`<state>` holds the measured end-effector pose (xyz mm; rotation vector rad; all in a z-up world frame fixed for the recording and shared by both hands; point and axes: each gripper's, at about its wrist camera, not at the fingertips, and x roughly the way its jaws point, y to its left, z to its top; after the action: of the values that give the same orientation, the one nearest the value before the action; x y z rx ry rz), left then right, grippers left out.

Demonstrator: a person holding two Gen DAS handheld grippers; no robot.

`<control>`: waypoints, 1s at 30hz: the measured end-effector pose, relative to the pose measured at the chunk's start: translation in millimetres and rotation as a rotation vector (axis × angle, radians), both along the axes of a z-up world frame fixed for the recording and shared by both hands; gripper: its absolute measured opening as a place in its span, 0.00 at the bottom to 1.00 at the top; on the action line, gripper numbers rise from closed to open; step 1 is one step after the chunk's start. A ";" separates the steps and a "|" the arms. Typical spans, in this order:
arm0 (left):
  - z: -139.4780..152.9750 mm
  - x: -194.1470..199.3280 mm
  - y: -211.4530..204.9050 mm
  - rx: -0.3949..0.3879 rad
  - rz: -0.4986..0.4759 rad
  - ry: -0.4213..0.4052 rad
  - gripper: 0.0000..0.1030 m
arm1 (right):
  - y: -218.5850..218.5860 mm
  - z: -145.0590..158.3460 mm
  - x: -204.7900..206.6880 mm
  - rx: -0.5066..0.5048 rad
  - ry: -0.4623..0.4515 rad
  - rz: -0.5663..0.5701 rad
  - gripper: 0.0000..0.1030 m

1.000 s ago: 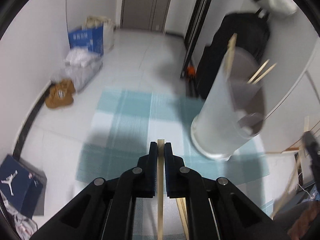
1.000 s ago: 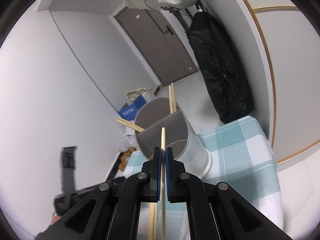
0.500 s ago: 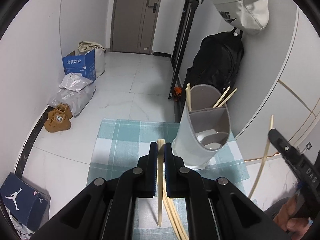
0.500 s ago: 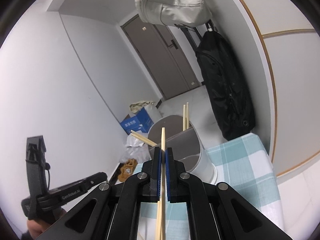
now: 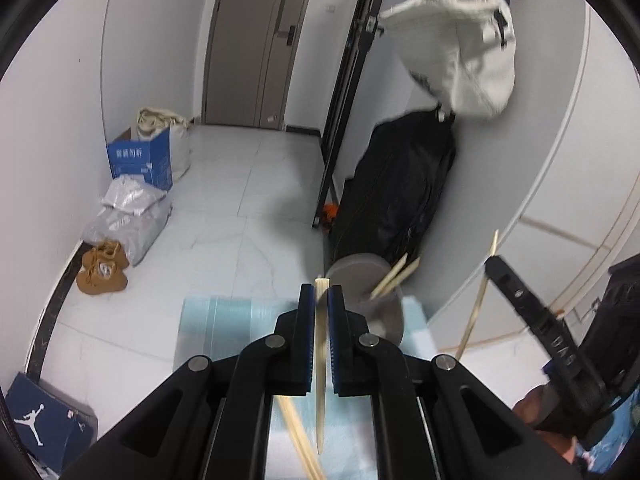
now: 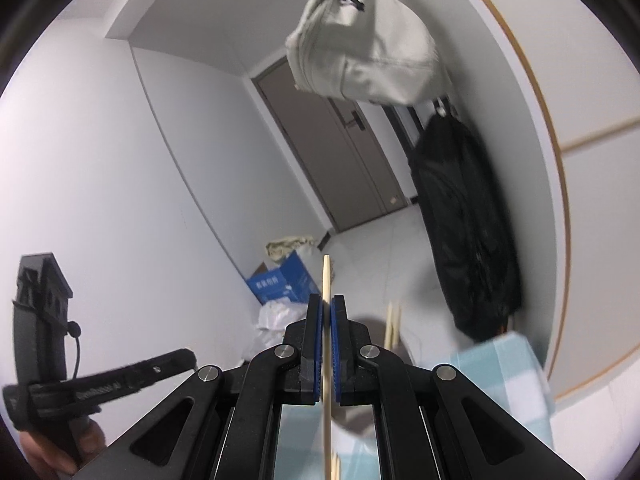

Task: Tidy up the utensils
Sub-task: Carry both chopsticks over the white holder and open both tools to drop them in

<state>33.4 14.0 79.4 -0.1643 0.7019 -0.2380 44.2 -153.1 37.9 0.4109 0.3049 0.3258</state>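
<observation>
My left gripper [image 5: 320, 292] is shut on a wooden chopstick [image 5: 320, 364] that points down at the checked cloth [image 5: 224, 320]. The grey utensil holder [image 5: 372, 280] stands just right of its fingertips, with chopsticks [image 5: 394, 276] leaning out of it. My right gripper [image 6: 327, 308] is shut on another wooden chopstick [image 6: 327, 280], held high and upright. The right gripper also shows in the left wrist view [image 5: 496, 264] at the right. In the right wrist view the holder [image 6: 376, 332] is blurred below my fingers, with two chopsticks [image 6: 392, 324] in it. A loose chopstick [image 5: 300, 440] lies on the cloth.
The teal checked cloth [image 6: 508, 376] covers a small table by the curved white wall. A black bag [image 5: 396, 192] and a white bag [image 5: 464, 52] hang behind the holder. Boxes [image 5: 140, 160], plastic bags and brown shoes [image 5: 102, 268] lie on the floor at the left.
Both grippers have risen and tilted up, each still gripping its chopstick. The holder now sits lower and smaller in both views, and the cloth has slid toward the bottom.
</observation>
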 end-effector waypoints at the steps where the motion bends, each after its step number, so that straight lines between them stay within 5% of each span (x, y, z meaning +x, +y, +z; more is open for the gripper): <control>1: 8.1 3.0 -0.8 -0.005 0.001 -0.017 0.02 | 0.5 5.9 3.9 -0.001 -0.009 -0.001 0.03; 10: 58.2 53.5 -15.9 -0.021 0.008 -0.113 0.02 | 7.7 50.6 66.9 -0.058 -0.105 -0.041 0.03; 23: 23.1 105.2 -17.8 -0.074 0.035 -0.111 0.02 | 2.4 14.4 147.9 0.009 -0.002 -0.098 0.03; 30: 0.7 116.0 -20.2 -0.067 0.033 -0.084 0.02 | 5.0 -0.5 152.7 -0.015 -0.046 -0.124 0.03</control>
<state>149.4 -6.1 80.1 -0.2282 0.6079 -0.2353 196.8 -148.1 37.3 0.4047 0.2356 0.2116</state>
